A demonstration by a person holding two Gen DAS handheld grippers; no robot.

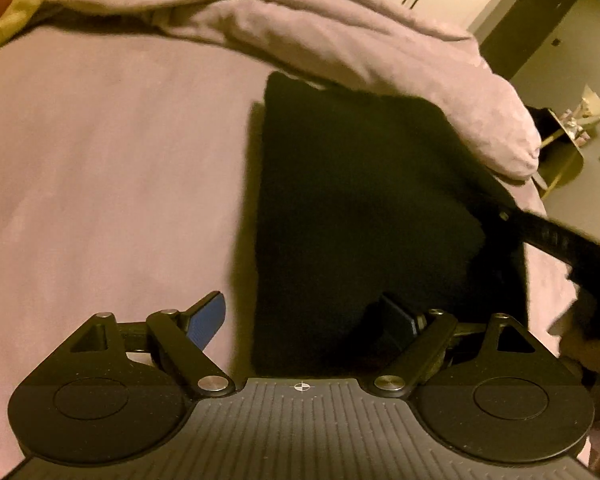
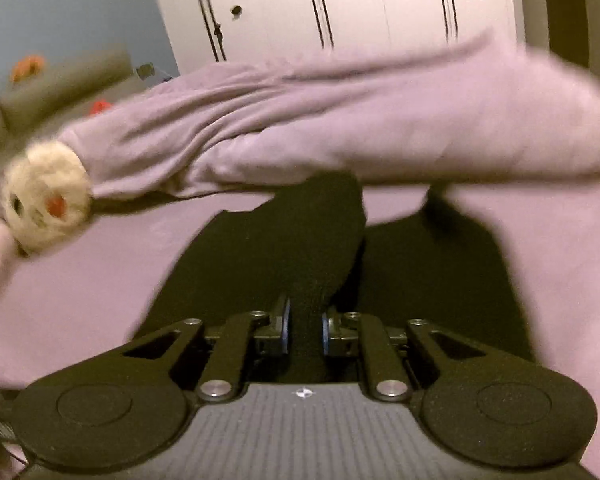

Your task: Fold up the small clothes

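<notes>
A black garment (image 1: pixel 360 208) lies flat on the pink bed sheet (image 1: pixel 108 184), its far edge tucked under a bunched pink duvet (image 1: pixel 340 40). My left gripper (image 1: pixel 304 320) is open and empty, its blue-padded fingers (image 1: pixel 208 318) spread over the garment's near left edge. My right gripper (image 2: pixel 305 330) is shut on a raised fold of the black garment (image 2: pixel 316 240), which runs up between its fingers. In the left wrist view the right gripper's dark body (image 1: pixel 572 248) shows at the far right.
A pink duvet (image 2: pixel 360 120) lies heaped across the back of the bed. A fluffy cream toy (image 2: pixel 46 200) sits at the left. White wardrobe doors (image 2: pixel 340 4) stand behind. A yellow pillow (image 1: pixel 4 0) lies at the top left.
</notes>
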